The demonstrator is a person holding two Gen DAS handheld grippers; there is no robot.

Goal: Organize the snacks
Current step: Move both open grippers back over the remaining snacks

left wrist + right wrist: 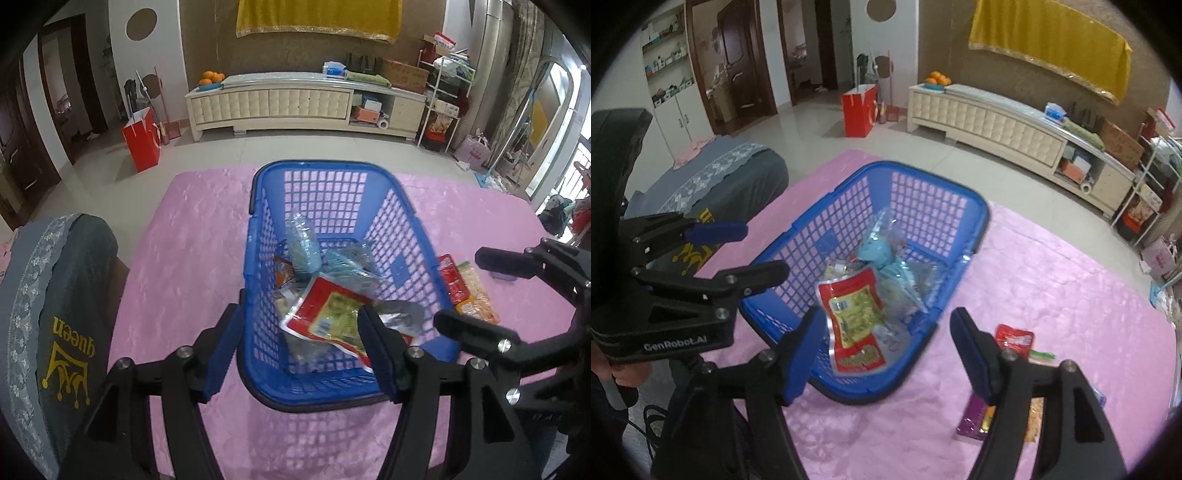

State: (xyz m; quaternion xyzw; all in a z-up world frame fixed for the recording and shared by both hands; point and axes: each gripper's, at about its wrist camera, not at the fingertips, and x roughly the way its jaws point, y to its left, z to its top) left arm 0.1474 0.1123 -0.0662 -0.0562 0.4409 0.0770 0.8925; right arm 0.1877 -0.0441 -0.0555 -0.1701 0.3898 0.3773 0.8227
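Both grippers, left gripper (299,354) and right gripper (886,354), jaws apart and empty over blue basket (258,236); red pouch (851,321) could snag on re-entry.

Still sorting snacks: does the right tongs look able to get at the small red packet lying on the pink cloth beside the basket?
Probably yes. The red packet lies flat on the cloth, outside the blue basket, just ahead of the right tongs, whose jaws stand open and empty; nothing lies between.

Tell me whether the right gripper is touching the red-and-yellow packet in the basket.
Apart. The right wrist view shows the right gripper with its jaws spread and nothing between the pads, while the red-and-yellow packet lies loose inside the basket beyond the left finger.
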